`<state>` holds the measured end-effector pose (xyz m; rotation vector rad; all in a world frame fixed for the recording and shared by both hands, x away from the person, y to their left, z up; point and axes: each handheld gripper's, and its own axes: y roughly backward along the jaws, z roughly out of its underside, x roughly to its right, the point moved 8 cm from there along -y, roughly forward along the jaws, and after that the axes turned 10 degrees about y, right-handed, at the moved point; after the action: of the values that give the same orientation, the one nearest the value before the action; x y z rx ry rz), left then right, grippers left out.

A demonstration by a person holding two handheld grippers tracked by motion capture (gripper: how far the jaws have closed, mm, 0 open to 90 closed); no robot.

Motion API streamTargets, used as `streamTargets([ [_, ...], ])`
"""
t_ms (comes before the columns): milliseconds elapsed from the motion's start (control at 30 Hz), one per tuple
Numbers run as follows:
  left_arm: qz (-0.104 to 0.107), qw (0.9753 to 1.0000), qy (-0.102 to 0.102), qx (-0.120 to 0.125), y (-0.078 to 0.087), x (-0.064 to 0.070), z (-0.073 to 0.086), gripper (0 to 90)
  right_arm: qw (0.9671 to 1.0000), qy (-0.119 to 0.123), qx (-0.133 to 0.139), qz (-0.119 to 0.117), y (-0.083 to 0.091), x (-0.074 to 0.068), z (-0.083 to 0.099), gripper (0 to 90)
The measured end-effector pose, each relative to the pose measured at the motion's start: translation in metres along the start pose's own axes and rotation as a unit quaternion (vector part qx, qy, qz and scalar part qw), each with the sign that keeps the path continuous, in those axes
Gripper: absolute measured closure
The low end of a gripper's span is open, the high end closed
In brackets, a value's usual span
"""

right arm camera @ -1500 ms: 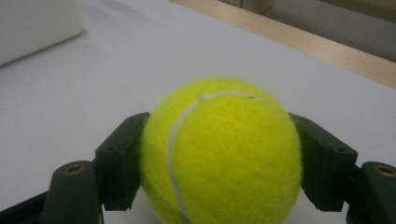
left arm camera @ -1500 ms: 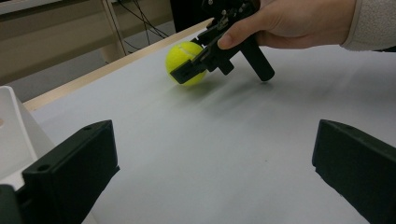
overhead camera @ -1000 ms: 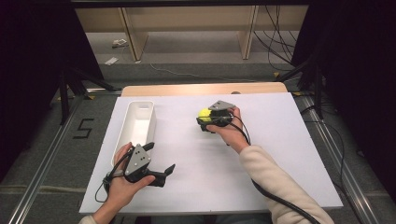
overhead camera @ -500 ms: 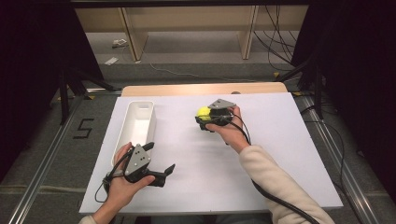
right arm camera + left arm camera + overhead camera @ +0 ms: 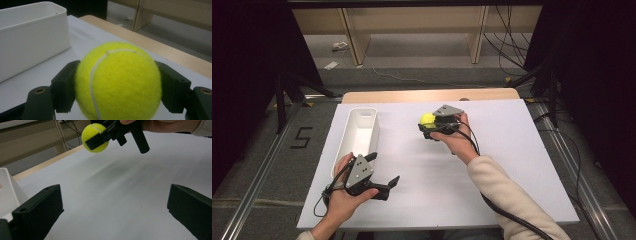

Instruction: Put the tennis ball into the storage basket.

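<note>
Right hand-held gripper (image 5: 428, 126) clamped on tennis ball (image 5: 117, 82), lifted above tabletop (image 5: 512, 165) right of white bin (image 5: 357, 131). Left hand-held gripper (image 5: 384, 184) idle, jaws wide. Risk — round felt ball squirting from flat pads, rolling off tabletop before reaching bin.

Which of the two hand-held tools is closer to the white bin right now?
Left. The left tool rests beside the near end of the white bin, jaws open. The right tool is farther off across the table, clamped on the yellow tennis ball.
</note>
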<state>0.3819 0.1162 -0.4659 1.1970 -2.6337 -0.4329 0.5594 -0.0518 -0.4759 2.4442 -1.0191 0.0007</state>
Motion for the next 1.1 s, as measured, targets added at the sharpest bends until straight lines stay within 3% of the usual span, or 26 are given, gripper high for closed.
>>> streamTargets([
  [1100, -0.001, 1.0000, -0.001, -0.001, 0.000, 0.000, 0.000, 0.0, 0.9994, 0.008, 0.024, -0.023, 0.006, -0.022, -0.021, 27.2],
])
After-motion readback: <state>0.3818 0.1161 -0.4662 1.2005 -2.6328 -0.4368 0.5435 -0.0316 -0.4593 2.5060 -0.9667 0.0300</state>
